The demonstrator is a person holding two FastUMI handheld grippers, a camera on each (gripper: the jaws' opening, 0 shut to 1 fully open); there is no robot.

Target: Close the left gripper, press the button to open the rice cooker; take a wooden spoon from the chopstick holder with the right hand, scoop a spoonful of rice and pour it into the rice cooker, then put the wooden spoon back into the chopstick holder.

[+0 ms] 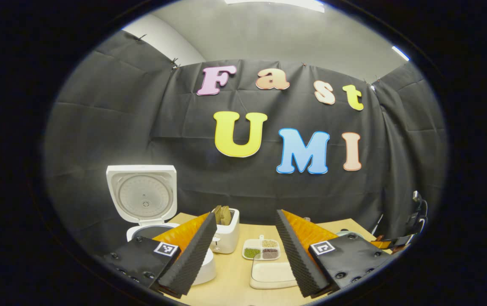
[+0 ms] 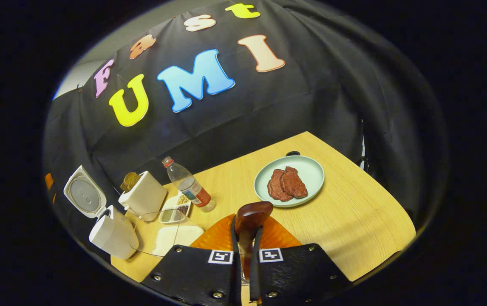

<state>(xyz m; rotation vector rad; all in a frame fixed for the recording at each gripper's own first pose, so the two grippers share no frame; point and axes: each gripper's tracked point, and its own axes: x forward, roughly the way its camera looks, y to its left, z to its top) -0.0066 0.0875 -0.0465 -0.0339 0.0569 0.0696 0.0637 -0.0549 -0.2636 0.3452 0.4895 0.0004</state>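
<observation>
The rice cooker [image 1: 150, 221] stands at about eight o'clock in the left gripper view with its lid up, so the button press looks done. The left tongs [image 1: 243, 250] hang above the tabletop [image 1: 235, 272] with their fingers well apart and nothing between them.

In the right gripper view the right tongs [image 2: 245, 255] are clamped together on the handle of the wooden spoon [image 2: 252, 216], its bowl standing up at about six o'clock. Whether the bowl carries rice, I cannot tell. The chopstick holder [image 2: 143, 195] sits at nine o'clock beside the open cooker, and a clear container of rice [image 2: 175, 236] lies just in front of it.

By my reading, scooping or pouring is in hand; returning the spoon to the holder is left.
</observation>
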